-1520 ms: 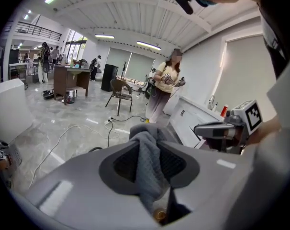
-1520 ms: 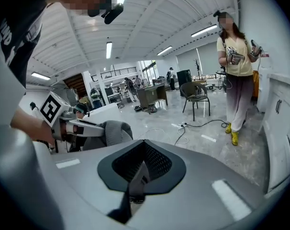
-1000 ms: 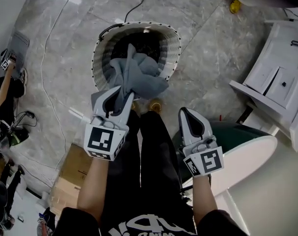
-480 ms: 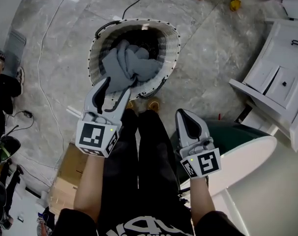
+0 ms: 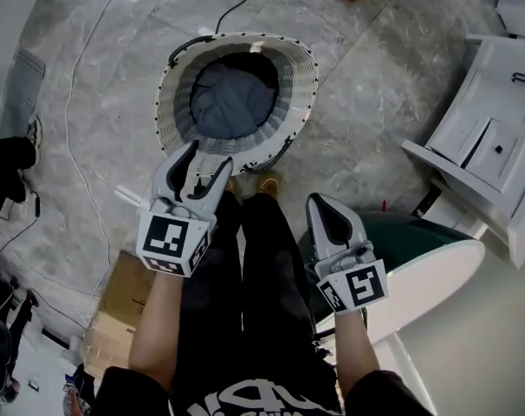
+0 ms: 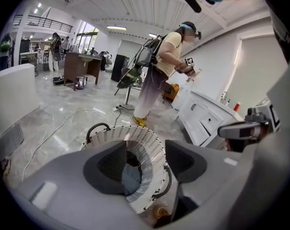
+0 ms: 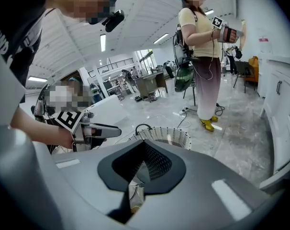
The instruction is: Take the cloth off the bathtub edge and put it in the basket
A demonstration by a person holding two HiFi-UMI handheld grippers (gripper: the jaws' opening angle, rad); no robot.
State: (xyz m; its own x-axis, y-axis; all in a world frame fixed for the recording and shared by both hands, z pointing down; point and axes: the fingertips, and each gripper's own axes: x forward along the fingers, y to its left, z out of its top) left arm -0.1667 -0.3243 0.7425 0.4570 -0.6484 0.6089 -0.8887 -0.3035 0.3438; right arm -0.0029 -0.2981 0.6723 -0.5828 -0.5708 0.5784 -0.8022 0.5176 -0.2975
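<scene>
The grey cloth (image 5: pixel 232 107) lies bunched at the bottom of the white woven basket (image 5: pixel 306 85) on the floor. My left gripper (image 5: pixel 208 156) hangs just above the basket's near rim; its jaws have just been opening and stand open with nothing between them. In the left gripper view the basket (image 6: pixel 147 138) and a bit of the cloth (image 6: pixel 131 178) show through the gap of the left gripper (image 6: pixel 146 147). My right gripper (image 5: pixel 321 202) is shut and empty, held beside my leg, right of the basket. The right gripper view shows the basket (image 7: pixel 166 135) beyond the right gripper (image 7: pixel 145 145).
The bathtub (image 5: pixel 436 267), white-rimmed with a green side, is close at the right. A white cabinet (image 5: pixel 496 137) stands further right. A cardboard box (image 5: pixel 128 302) lies at the lower left. A cable (image 5: pixel 81 146) runs over the marble floor. Another person (image 6: pixel 159 75) stands beyond the basket.
The left gripper's jaws opened and let go of the cloth, which dropped from the basket's rim down to its bottom. The right gripper stayed where it was.
</scene>
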